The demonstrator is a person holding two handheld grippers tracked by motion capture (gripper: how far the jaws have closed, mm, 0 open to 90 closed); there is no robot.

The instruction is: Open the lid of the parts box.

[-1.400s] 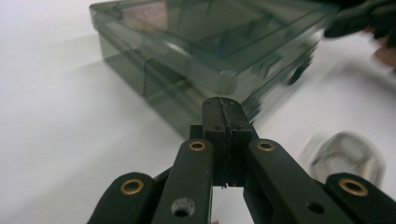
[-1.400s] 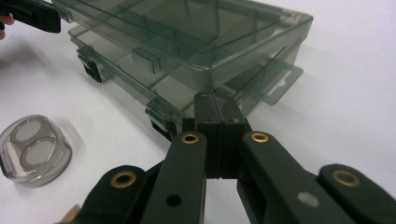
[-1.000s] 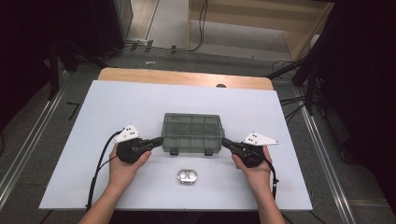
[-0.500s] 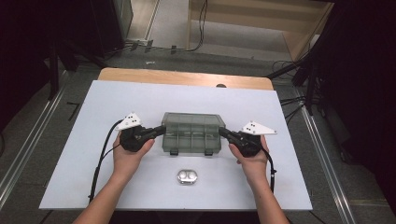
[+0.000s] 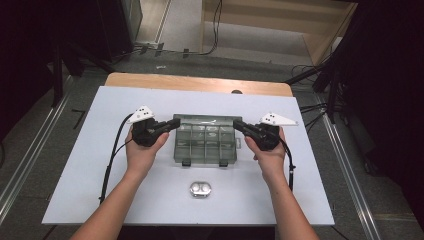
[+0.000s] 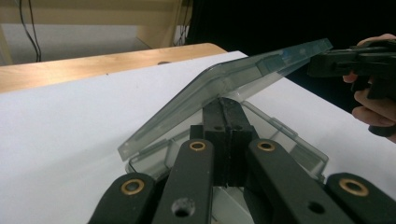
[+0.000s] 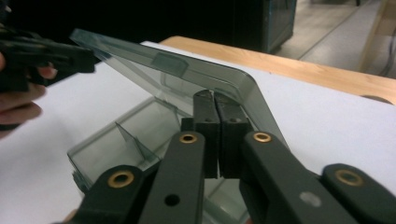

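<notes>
Since the earlier frame both hands have risen and the lid (image 5: 207,120) of the clear box (image 5: 206,145) has swung up from flat to tilted; the left gripper (image 5: 172,124) and right gripper (image 5: 239,125), jaws pressed together, prop it from beneath at either end; the box sits mid-sheet on the white table (image 5: 90,165), whose wooden edge (image 5: 200,82) shows at the far side; beyond lie grey floor, cables and dark stands; a small metal tin (image 5: 200,189) rests nearer the person, well apart, nothing between.
</notes>
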